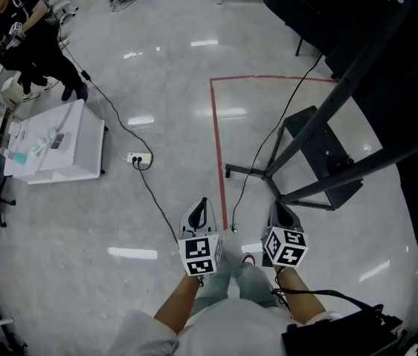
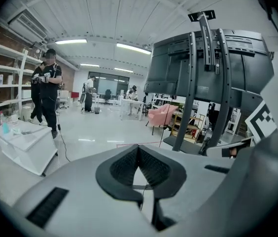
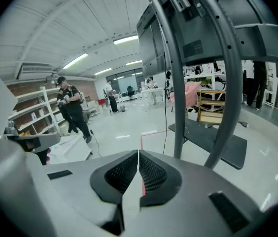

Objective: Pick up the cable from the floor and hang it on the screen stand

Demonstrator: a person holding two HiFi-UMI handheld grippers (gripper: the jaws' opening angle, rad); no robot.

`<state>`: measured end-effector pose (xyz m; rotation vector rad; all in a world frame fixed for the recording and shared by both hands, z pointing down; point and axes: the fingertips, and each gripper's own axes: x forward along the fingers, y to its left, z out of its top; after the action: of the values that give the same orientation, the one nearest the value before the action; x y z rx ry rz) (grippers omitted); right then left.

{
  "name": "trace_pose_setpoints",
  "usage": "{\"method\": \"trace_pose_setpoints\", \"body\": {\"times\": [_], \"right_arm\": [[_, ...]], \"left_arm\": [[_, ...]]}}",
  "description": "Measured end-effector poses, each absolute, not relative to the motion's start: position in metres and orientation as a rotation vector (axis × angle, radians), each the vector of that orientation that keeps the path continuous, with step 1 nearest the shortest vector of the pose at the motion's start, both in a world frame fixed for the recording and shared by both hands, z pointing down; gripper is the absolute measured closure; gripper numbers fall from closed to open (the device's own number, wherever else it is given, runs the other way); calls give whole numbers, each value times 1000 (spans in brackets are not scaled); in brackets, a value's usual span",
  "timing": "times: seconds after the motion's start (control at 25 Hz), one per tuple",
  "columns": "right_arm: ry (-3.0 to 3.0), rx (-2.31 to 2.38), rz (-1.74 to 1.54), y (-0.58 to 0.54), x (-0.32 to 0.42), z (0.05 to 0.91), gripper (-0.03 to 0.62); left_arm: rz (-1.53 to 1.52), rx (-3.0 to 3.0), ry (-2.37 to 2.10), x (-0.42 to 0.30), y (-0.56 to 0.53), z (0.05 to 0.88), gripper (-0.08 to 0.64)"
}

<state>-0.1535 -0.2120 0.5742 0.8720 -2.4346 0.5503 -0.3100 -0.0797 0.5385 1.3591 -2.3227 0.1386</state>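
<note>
A thin black cable (image 1: pixel 257 154) drops from the dark screen and runs across the floor, ending near my feet. The screen stand (image 1: pixel 357 117) fills the right side, its flat black base (image 1: pixel 322 158) resting on the floor. It looms close ahead as the screen stand (image 2: pixel 200 78) in the left gripper view and the screen stand (image 3: pixel 178 93) in the right one. My left gripper (image 1: pixel 201 202) and right gripper (image 1: pixel 278 208) hang side by side above the floor, both shut and empty. In their own views the left gripper (image 2: pixel 138 147) and right gripper (image 3: pixel 138 153) show tips touching.
A second cable (image 1: pixel 157 199) runs from a white power strip (image 1: pixel 141 158) towards my left gripper. Red floor tape (image 1: pixel 216 139) marks a corner. A white low cabinet (image 1: pixel 61 143) sits to the left, with a person (image 1: pixel 42 47) behind it. A black bag (image 1: pixel 342 332) hangs at my right.
</note>
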Motion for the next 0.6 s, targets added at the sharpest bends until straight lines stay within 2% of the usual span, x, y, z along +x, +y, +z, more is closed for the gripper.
{"method": "trace_pose_setpoints", "body": {"times": [0.32, 0.6], "right_arm": [[-2383, 884, 635, -260, -184, 730, 571], [-2423, 882, 643, -303, -217, 940, 558]], "left_arm": [[230, 1440, -2220, -318, -127, 682, 561], [217, 1499, -2206, -352, -174, 875, 561]]}}
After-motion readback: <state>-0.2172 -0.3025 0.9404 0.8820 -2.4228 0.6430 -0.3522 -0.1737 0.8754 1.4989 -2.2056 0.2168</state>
